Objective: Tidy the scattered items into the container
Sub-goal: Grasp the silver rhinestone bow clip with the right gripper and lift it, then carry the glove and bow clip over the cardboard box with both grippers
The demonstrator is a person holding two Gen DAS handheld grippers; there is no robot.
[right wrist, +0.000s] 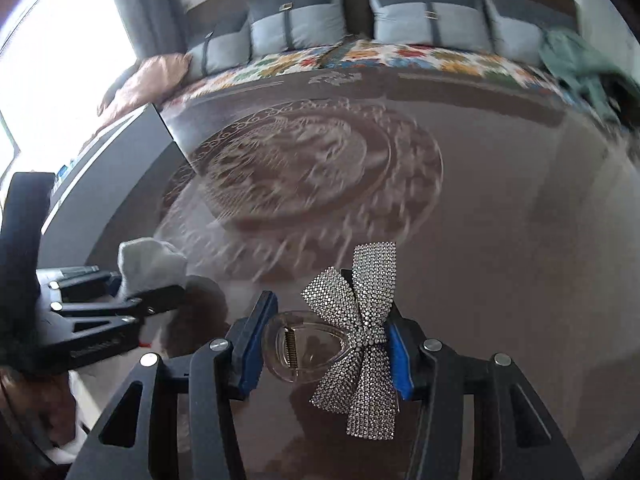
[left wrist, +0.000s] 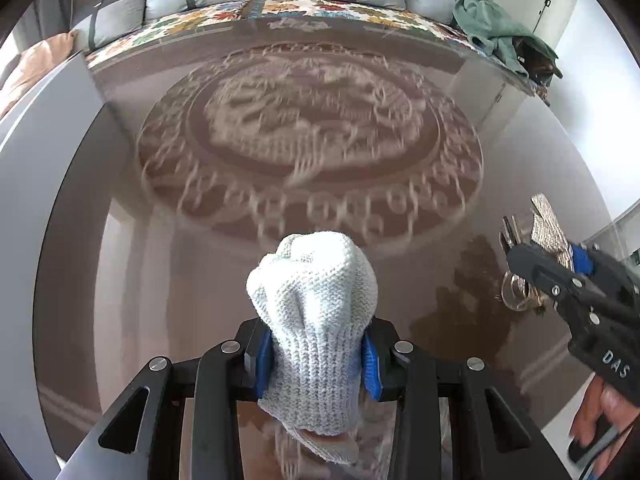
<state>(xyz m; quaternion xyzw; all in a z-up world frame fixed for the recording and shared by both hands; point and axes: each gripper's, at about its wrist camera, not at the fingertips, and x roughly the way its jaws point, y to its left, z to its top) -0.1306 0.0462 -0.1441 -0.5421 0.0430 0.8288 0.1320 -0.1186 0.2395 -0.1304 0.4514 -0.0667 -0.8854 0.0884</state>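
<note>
Left claw (left wrist: 316, 354) clamped on a pale blue-white knitted glove (left wrist: 316, 300), blue pads pressed to the ribbed cuff, bunched end sticking out over the glossy brown worktop (left wrist: 480, 128) with its round carved medallion. Right claw (right wrist: 324, 350) part-way closed around a clear plastic hair clip with a rhinestone-covered silver bow (right wrist: 360, 336), bow against one blue pad, clear loop just beside the other, grip on that side hard to tell. No container in either view; grey cushions (right wrist: 296, 28) and a teal cloth (left wrist: 500, 28) beyond the far edge.
</note>
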